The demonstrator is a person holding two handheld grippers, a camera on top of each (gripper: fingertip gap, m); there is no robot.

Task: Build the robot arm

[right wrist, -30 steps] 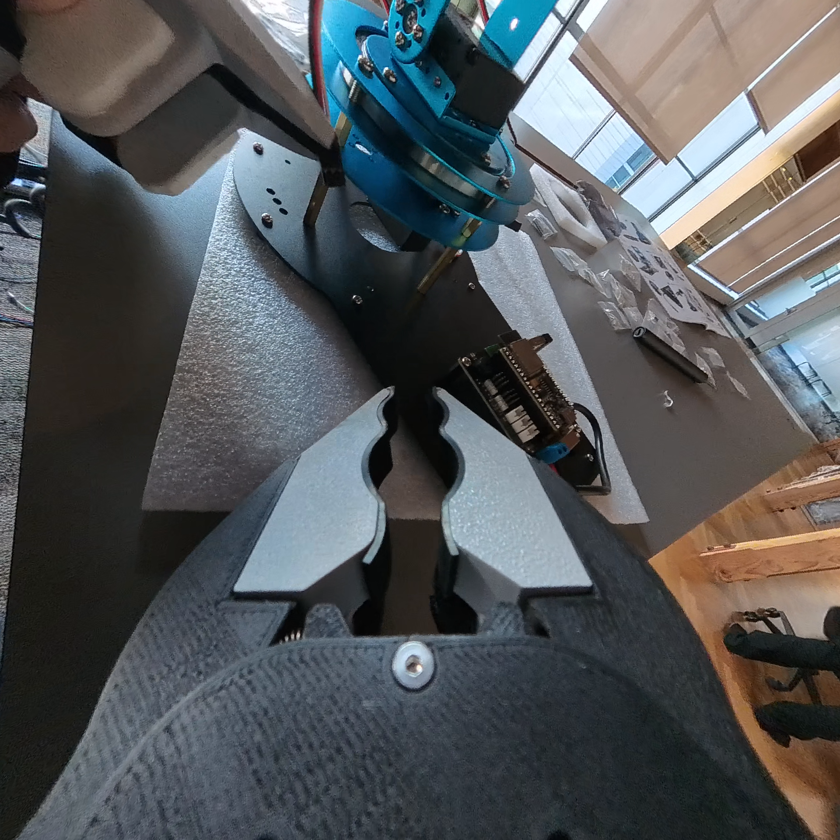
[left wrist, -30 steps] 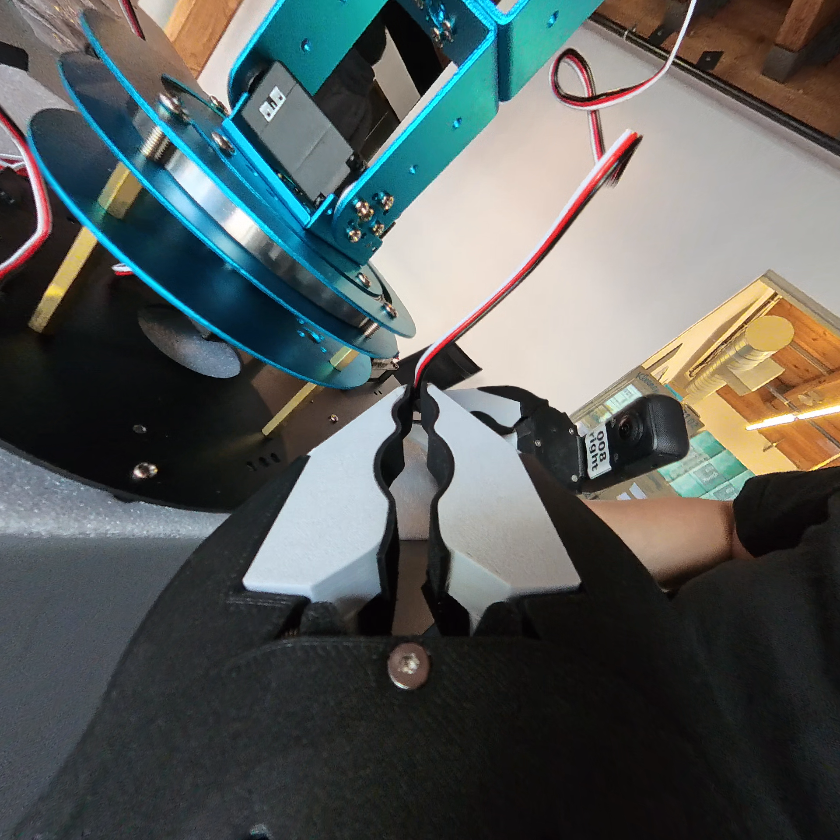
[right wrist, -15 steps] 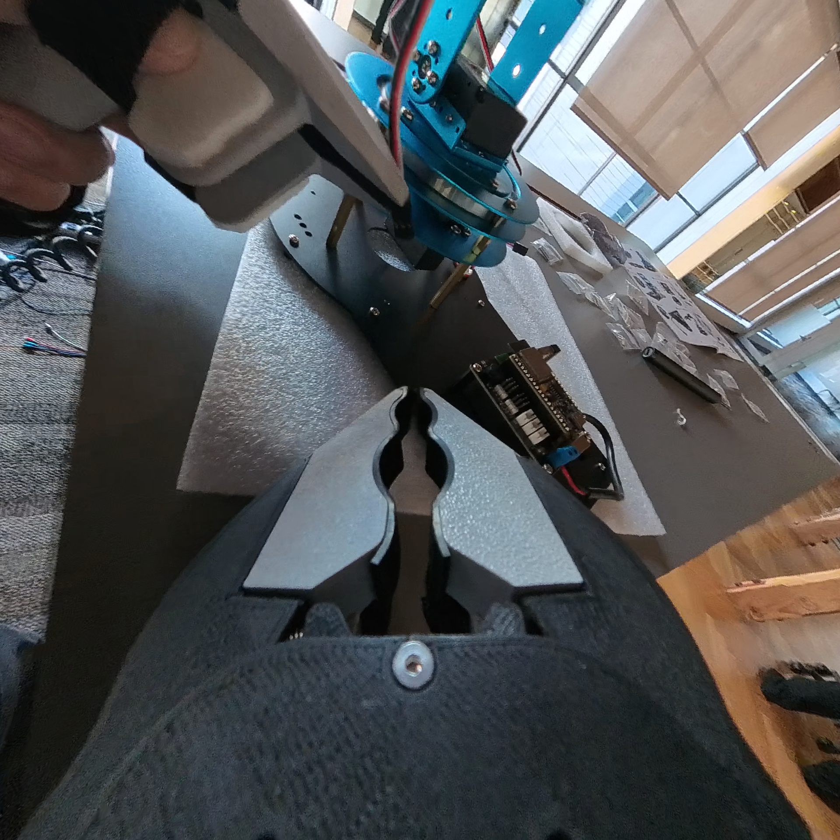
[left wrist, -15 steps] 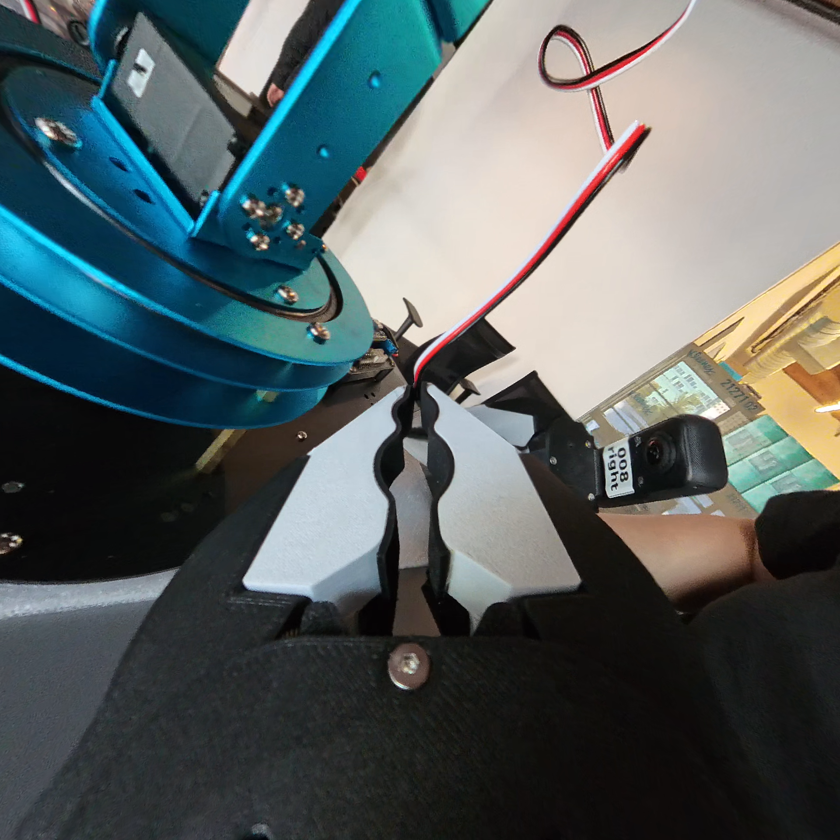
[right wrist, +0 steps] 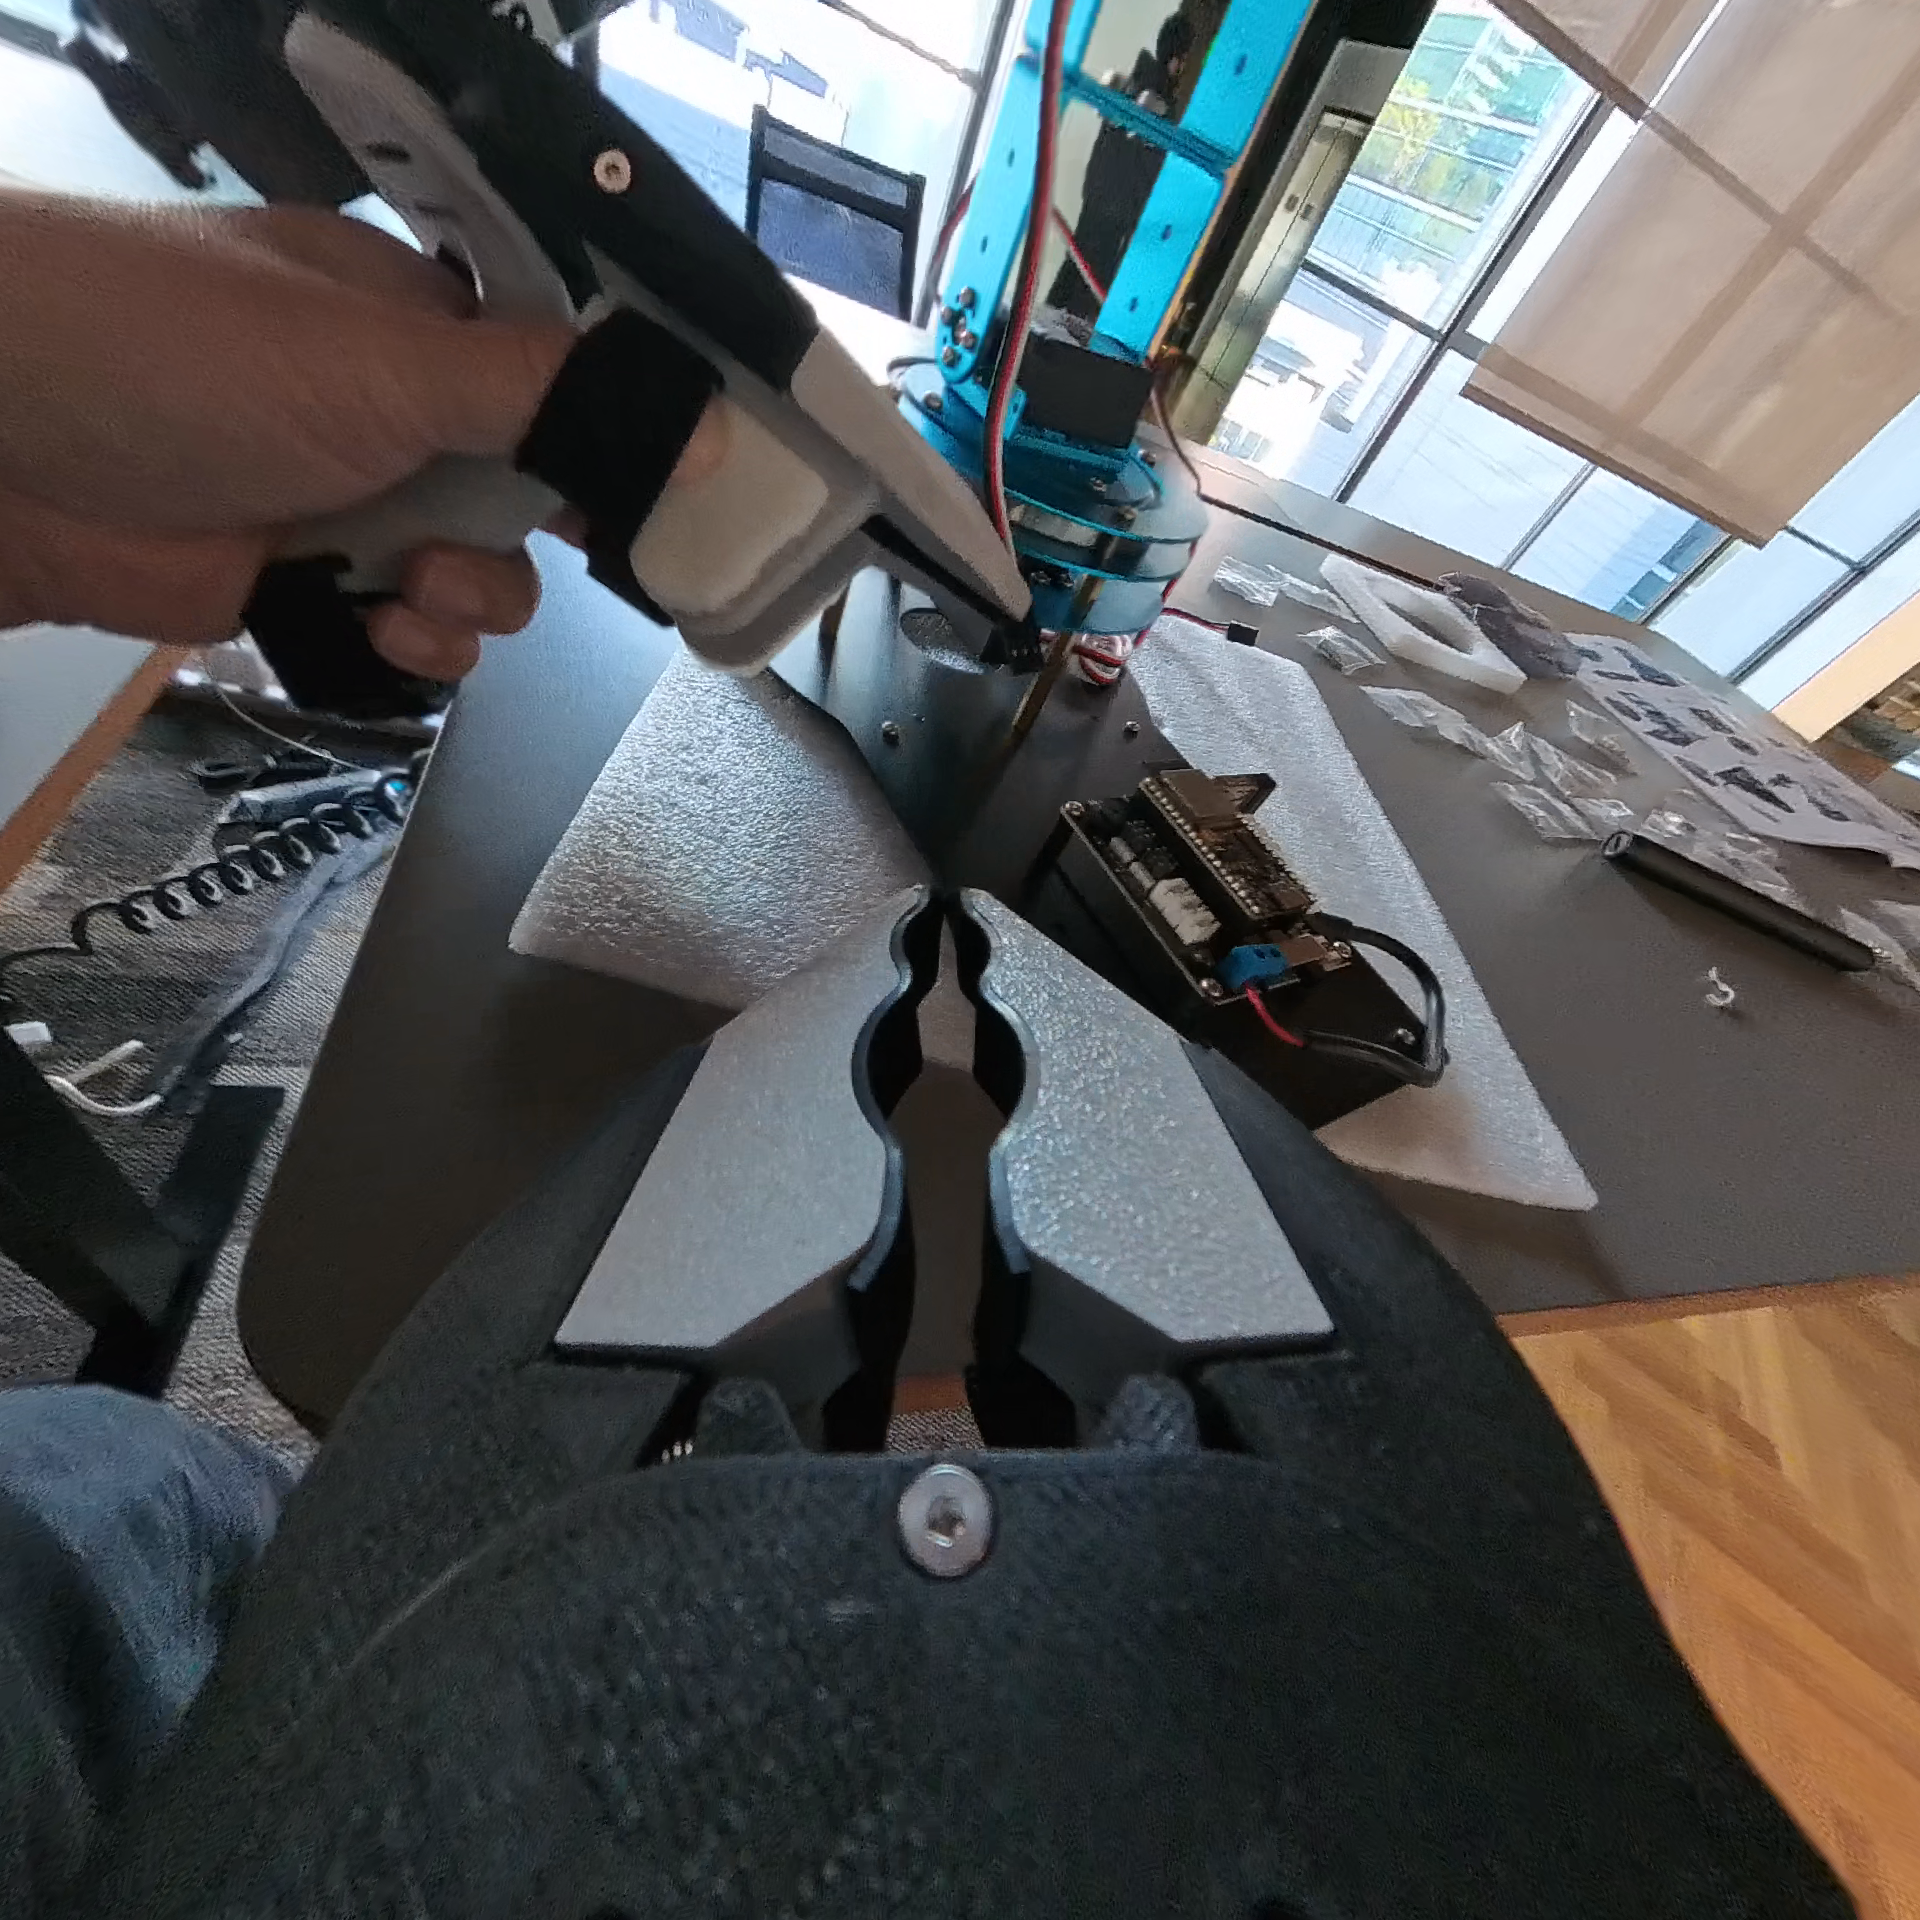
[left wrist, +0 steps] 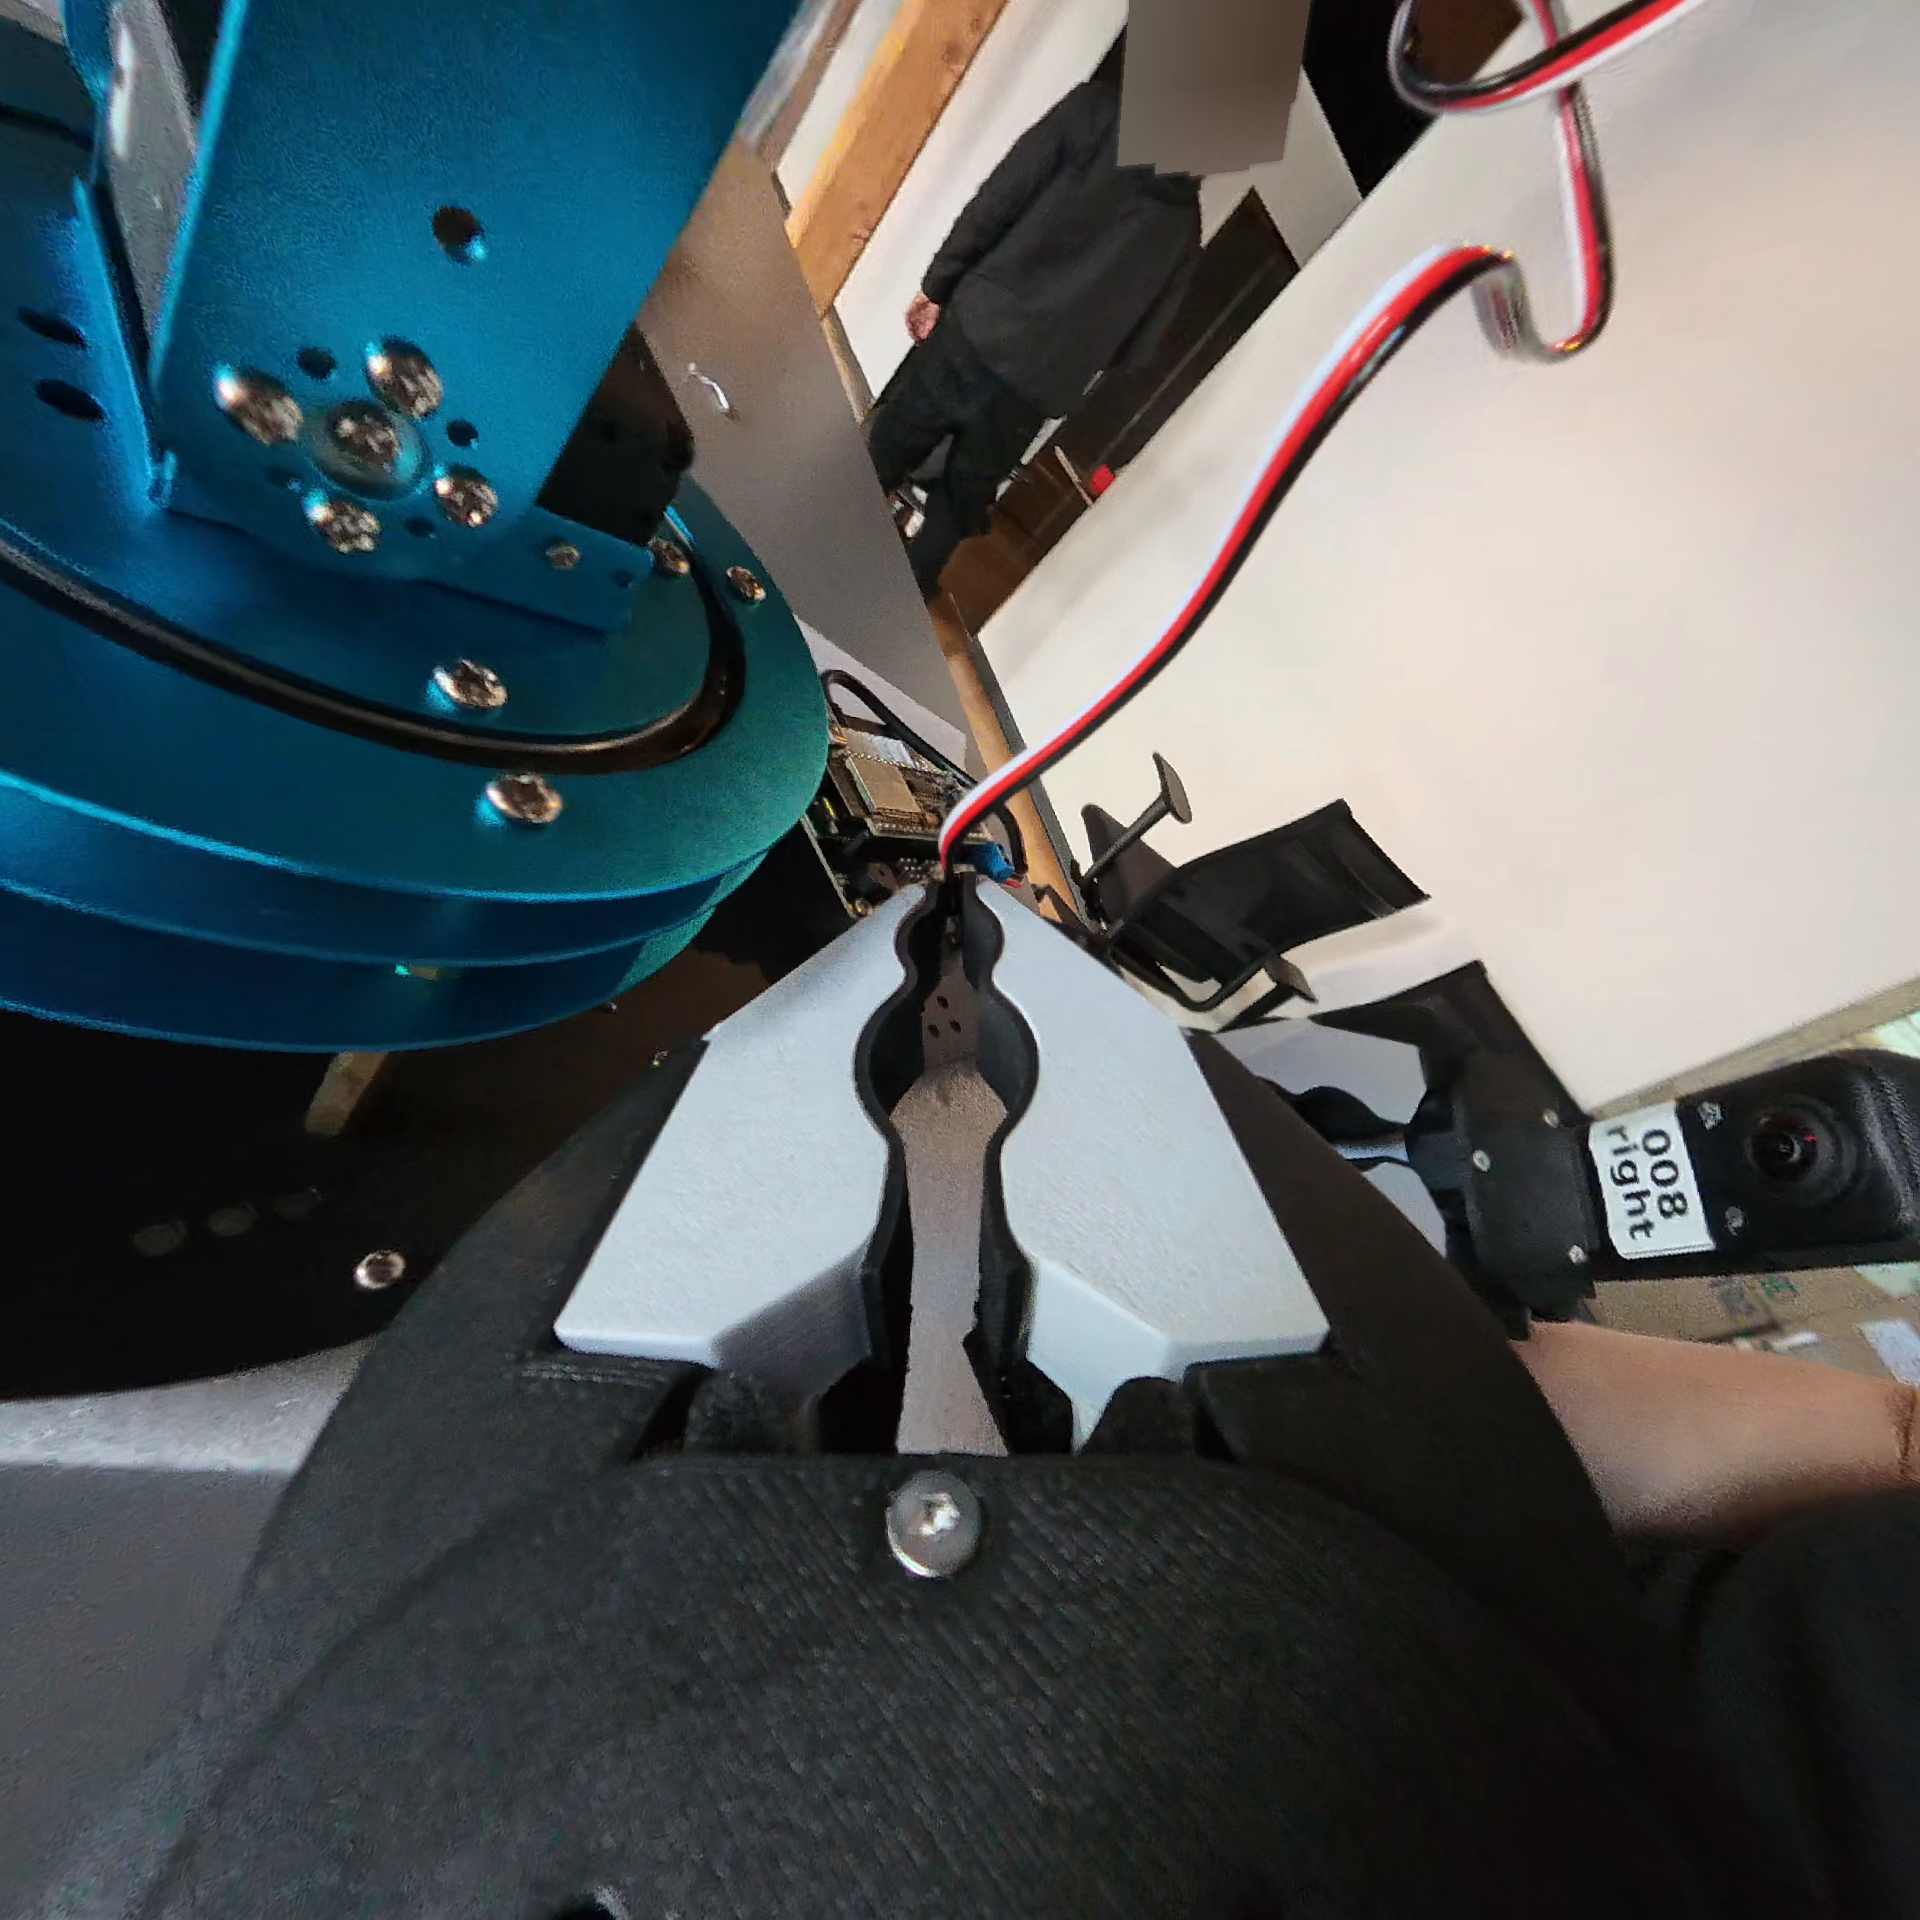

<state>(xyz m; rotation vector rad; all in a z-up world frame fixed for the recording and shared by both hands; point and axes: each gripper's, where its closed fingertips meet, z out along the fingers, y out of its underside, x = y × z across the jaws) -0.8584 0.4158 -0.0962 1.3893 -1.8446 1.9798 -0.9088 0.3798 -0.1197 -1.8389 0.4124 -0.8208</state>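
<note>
My left gripper (left wrist: 948, 896) is shut on the plug end of a red, white and black servo cable (left wrist: 1247, 520). It sits just beside the blue round turntable (left wrist: 364, 727) of a blue metal robot arm. In the right wrist view the left gripper (right wrist: 1013, 644) holds the black plug low, by the turntable (right wrist: 1081, 509) and above the black base plate (right wrist: 914, 748). My right gripper (right wrist: 943, 902) is shut and empty, above the near tip of the base plate. A black control board (right wrist: 1205, 883) lies just to its right; it also shows in the left wrist view (left wrist: 883, 790).
A white foam sheet (right wrist: 707, 831) lies under the base plate on the dark table (right wrist: 1662, 1143). Small parts bags (right wrist: 1548, 790), a printed sheet (right wrist: 1745, 758), a black rod (right wrist: 1745, 904) and a white foam piece (right wrist: 1423, 634) lie at the far right. Cables (right wrist: 208, 862) lie on the carpet at left. A person (left wrist: 1039, 312) stands far off. One gripper's finger ends stand about 7 cm off the other's.
My right gripper has closed its jaws and drawn back from the base plate. My left gripper has carried the cable plug down beside the turntable, closer to the plate.
</note>
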